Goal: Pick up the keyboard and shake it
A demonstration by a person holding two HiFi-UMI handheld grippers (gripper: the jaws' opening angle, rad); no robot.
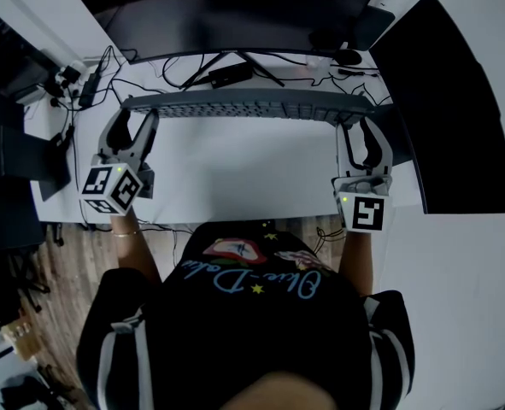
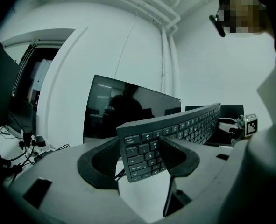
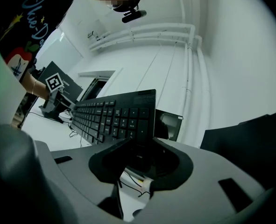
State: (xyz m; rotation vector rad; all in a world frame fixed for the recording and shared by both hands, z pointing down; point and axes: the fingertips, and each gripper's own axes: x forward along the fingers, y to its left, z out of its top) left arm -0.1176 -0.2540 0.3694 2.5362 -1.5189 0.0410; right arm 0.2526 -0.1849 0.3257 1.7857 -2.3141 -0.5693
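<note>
Over the white desk (image 1: pixel 235 169), the keyboard (image 1: pixel 243 107) hangs clear of the surface, held at both ends. Its long axis runs left to right, parallel to the desk's front edge. It is tipped up onto its long edge, so the key face looks back toward the person and slightly upward. The Esc corner is at the left end.

Behind it stands a wide dark monitor (image 1: pixel 226 11), its stand legs spreading toward the keyboard's back. A 2nd large dark screen (image 1: pixel 444 118) lies along the desk's right side, just beside the keyboard's right end. A tangle of cables (image 1: pixel 192 71) and a black adapter (image 1: pixel 231 75) lie between the keyboard and the monitor, with bare desk in front.

The left gripper (image 1: pixel 137 116) has its jaws set wide and clamped on the keyboard's left end. 1 jaw presses the key face near the Esc corner and the other presses the underside. The right gripper (image 1: pixel 361 126) has its jaws less far apart and closed on the right end, again 1 on each face. Both grippers point away from the person, about level.
</note>
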